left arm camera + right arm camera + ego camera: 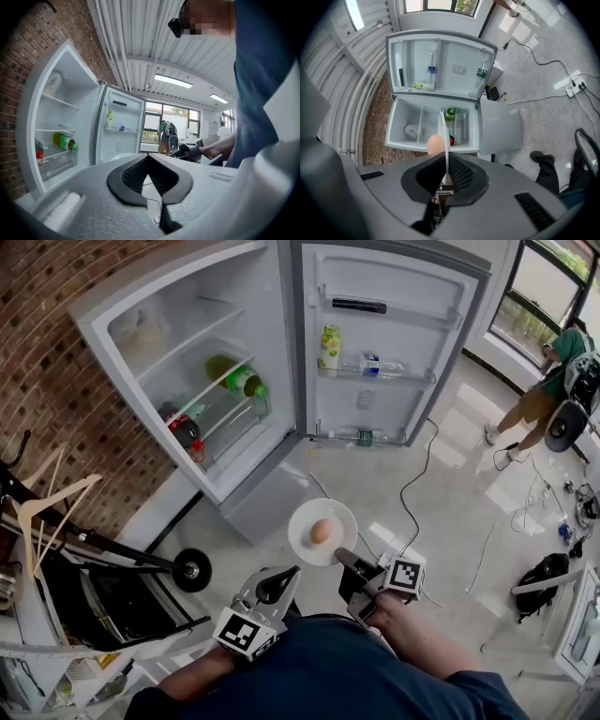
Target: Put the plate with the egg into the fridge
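Observation:
A white plate [307, 517] with a brown egg [321, 532] on it hangs level above the floor, in front of the open fridge [187, 306]. My right gripper [343, 558] is shut on the plate's near rim. In the right gripper view the plate [441, 133] shows edge-on between the jaws, with the egg [434, 144] on its left. The fridge [407, 110] lies beyond them. My left gripper [282, 577] hangs beside the plate's left, shut and holding nothing. In its own view the left gripper [148, 157] has its jaws together, pointing toward the fridge [56, 108].
Fridge shelves hold a green bottle [240, 380] and a red item [184, 429]; the door rack [375, 371] holds bottles. A wheeled cart [192, 570] and wooden hangers [52, 502] stand at left. Cables [412, 488], a black bag [544, 574] and a person [553, 381] are at right.

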{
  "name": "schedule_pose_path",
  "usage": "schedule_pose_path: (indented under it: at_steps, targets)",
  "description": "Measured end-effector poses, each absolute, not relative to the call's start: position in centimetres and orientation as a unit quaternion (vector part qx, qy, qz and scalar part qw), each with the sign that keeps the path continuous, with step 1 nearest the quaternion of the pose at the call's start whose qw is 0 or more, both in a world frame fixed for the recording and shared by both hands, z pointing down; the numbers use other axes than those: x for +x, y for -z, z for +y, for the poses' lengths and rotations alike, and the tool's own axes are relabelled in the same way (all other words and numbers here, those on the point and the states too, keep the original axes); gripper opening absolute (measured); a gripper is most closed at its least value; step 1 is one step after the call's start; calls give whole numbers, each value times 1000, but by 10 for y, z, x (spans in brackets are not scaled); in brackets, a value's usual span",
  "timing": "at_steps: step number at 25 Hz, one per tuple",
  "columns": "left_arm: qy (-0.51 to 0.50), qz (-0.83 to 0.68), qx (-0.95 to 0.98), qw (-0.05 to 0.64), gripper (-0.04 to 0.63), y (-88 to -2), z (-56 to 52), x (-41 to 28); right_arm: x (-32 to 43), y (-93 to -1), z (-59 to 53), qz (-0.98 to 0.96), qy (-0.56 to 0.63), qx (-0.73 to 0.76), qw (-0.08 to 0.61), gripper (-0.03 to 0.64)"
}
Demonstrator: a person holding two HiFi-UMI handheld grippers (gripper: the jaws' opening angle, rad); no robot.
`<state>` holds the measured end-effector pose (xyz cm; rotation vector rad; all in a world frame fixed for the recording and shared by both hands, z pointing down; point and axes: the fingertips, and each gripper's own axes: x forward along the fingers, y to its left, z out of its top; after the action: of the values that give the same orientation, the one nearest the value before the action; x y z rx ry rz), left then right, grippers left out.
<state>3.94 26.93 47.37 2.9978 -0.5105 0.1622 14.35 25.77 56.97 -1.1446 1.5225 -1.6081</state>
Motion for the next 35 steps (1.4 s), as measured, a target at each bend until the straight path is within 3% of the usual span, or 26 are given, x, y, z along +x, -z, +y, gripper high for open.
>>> schedule_pose_path:
  at_steps: [18, 35]
  targets:
    - [-36, -151, 986, 62, 5, -463, 31, 4, 117, -555, 30, 568, 602, -468, 309, 20]
    - [-29, -235, 968, 80, 5, -466, -53, -27, 82, -549, -115, 603, 628, -423, 250, 20]
